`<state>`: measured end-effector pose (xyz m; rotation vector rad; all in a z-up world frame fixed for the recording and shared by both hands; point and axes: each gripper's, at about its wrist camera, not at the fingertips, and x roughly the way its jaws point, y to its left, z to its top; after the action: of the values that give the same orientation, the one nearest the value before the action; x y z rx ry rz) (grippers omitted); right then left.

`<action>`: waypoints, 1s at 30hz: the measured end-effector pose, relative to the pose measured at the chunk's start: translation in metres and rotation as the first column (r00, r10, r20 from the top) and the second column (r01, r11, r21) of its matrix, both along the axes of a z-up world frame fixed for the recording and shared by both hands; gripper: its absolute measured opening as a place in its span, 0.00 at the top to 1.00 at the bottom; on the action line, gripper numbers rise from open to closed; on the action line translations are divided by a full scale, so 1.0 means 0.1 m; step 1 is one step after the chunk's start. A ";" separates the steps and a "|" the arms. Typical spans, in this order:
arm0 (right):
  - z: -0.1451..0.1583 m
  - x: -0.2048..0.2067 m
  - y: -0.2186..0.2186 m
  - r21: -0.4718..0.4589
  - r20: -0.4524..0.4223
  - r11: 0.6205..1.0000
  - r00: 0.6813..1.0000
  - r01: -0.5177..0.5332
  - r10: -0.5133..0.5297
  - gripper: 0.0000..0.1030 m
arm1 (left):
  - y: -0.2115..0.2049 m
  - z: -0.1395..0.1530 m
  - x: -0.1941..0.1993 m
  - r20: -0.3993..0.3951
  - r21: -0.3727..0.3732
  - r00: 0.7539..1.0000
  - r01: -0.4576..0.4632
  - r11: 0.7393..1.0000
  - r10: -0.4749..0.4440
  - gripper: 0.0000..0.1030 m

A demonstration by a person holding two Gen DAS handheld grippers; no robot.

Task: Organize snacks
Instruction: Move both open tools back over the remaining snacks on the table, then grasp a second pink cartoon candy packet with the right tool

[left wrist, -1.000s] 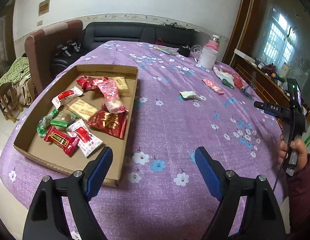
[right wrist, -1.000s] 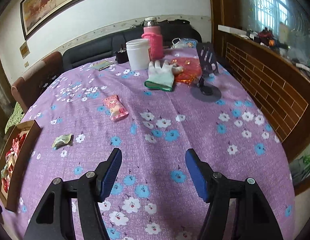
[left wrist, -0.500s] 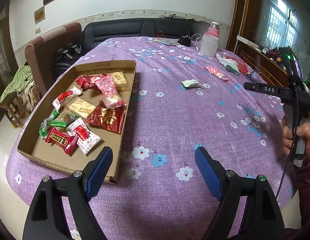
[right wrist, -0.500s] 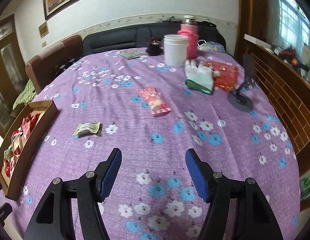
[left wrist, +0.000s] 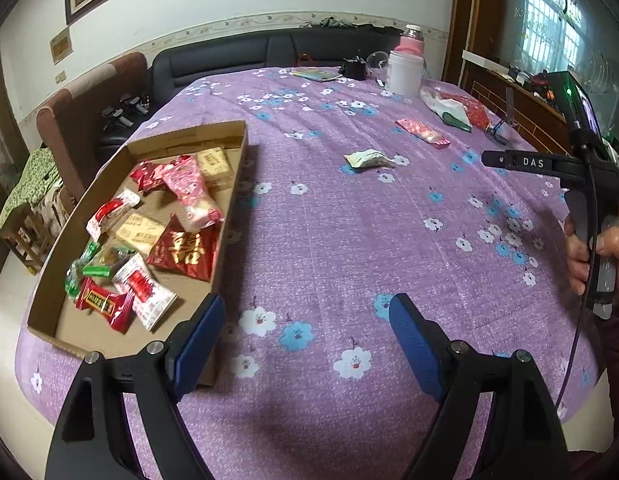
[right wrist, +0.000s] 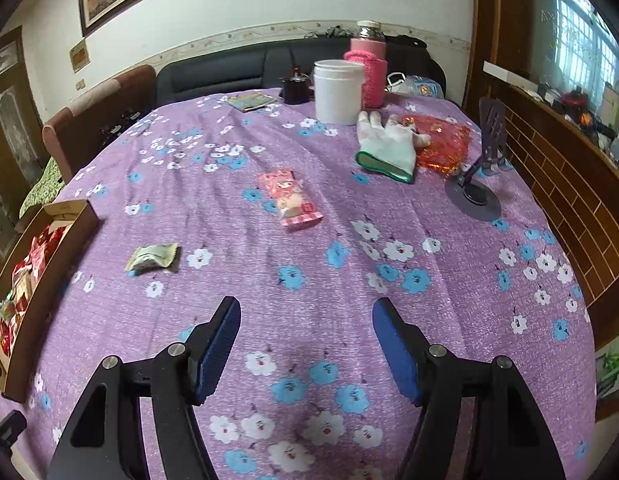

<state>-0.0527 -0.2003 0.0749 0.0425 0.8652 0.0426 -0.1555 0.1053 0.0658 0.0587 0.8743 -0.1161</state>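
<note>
I'm looking at the shallow brown cardboard tray (left wrist: pixel 109 168), crowded with red, pink, green and tan wrapped snacks (left wrist: pixel 185 250). A pale green packet (right wrist: pixel 152 257) and a pink packet (right wrist: pixel 295 200) are lying well right of the tray on the purple flowered tablecloth (right wrist: pixel 309 280). Both have drifted rightward in view since before. My left gripper (left wrist: pixel 305 328) and right gripper (right wrist: pixel 305 334) are hanging released, empty.

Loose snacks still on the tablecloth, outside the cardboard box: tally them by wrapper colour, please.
Pale green wrapper: 1
Pink wrapper: 1
Total: 2 loose snacks on the purple tablecloth, neither in the cardboard box. The red bag under the white glove is not counted; its contents cannot be told.
</note>
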 end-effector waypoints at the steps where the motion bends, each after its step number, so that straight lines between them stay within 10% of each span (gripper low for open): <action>1: -0.01 0.01 -0.02 0.005 -0.002 1.000 1.000 0.004 -0.004 0.30 | -0.02 -0.01 0.01 -0.002 0.003 1.000 0.004 1.000 -0.004 0.19; 14: -0.01 0.69 -0.29 0.130 0.003 0.991 1.000 -0.025 0.024 0.30 | -0.24 -0.08 0.27 -0.035 -0.050 0.997 0.065 0.997 -0.067 0.19; 24: -0.37 1.70 0.21 0.034 -0.131 0.992 0.984 -0.120 0.124 0.32 | -0.11 -0.09 0.34 -0.054 -0.090 0.996 0.063 0.994 -0.068 0.19; 30: -0.39 1.67 0.19 0.007 -0.141 0.997 0.987 -0.073 0.073 0.76 | -0.01 -0.08 0.45 -0.078 -0.138 0.995 0.053 0.989 -0.064 0.19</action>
<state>0.1146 -0.1814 0.0356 0.0157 1.0079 0.1103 -0.1101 0.1045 0.0575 -0.0483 0.9453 -0.2345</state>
